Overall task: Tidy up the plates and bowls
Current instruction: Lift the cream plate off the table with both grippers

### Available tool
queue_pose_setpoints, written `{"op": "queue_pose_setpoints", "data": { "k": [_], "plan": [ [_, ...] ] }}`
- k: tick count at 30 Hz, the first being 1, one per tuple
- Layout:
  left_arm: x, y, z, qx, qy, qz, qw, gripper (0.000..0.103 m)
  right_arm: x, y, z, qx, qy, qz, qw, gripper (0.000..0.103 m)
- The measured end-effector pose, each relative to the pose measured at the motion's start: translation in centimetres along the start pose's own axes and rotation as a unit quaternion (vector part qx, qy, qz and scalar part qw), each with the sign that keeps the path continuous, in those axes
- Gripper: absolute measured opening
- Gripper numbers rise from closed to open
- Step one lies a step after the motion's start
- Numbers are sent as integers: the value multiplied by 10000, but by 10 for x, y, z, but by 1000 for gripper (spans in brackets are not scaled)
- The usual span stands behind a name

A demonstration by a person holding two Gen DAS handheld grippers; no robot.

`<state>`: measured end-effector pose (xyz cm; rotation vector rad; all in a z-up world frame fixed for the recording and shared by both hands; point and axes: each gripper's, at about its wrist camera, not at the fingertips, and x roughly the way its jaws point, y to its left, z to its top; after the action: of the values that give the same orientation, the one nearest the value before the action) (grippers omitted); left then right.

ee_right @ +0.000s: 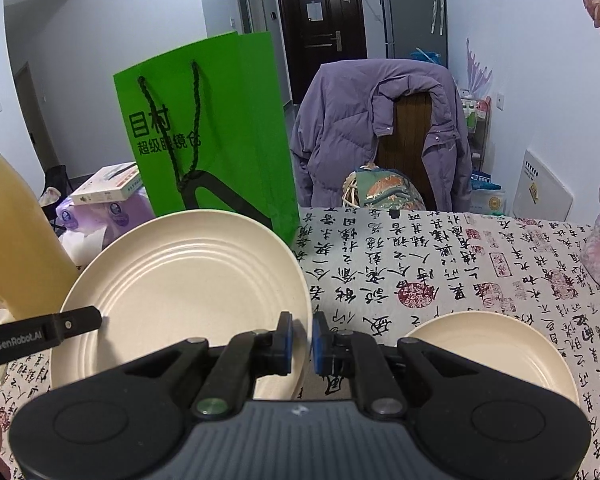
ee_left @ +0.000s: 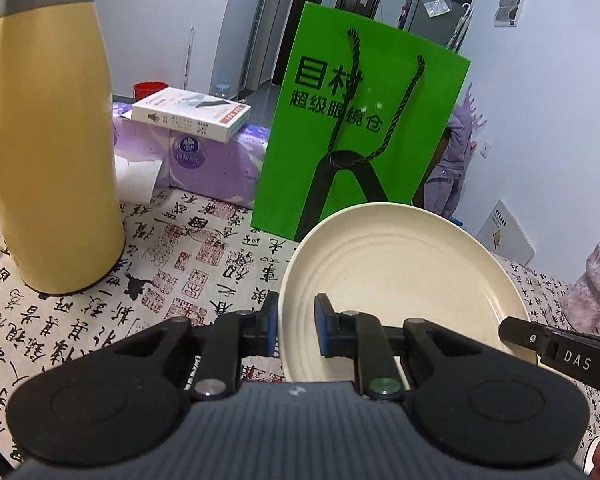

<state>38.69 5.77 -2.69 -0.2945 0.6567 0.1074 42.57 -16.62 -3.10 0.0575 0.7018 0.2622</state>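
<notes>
A large cream plate [ee_left: 400,276] with ringed grooves hangs tilted above the calligraphy-print tablecloth [ee_left: 188,264]. My left gripper [ee_left: 296,328] is shut on its left rim, blue pads on either side of the edge. My right gripper [ee_right: 302,340] is shut on the opposite rim of the same plate [ee_right: 188,280]. One black finger [ee_left: 520,330] of the right gripper shows at the plate's far side in the left wrist view. The left gripper's finger [ee_right: 72,324] reaches in likewise in the right wrist view. A second cream plate [ee_right: 496,352] lies flat on the cloth, to the right.
A tall yellow thermos [ee_left: 48,152] stands at the left. A green paper bag [ee_left: 360,132] stands upright behind the held plate. Beyond it lie purple tissue packs [ee_left: 204,160] with a white box [ee_left: 192,114] on top. A chair with a purple jacket [ee_right: 380,128] stands at the table's far edge.
</notes>
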Motion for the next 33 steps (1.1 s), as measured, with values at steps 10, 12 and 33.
{"op": "queue_pose_setpoints", "data": {
  "k": [10, 12, 33],
  "plan": [
    [-13, 0, 2, -38, -72, -196, 9998, 18, -21, 5, -2, 40, -127, -151, 9998, 10],
    [-17, -2, 3, -11, -110, -246, 9996, 18, -27, 4, -4, 55, -155, -155, 9997, 10],
    [-45, -9, 1, 128, -441, -397, 9982, 18, -61, 6, -18, 43, -409, -250, 9988, 11]
  ]
}}
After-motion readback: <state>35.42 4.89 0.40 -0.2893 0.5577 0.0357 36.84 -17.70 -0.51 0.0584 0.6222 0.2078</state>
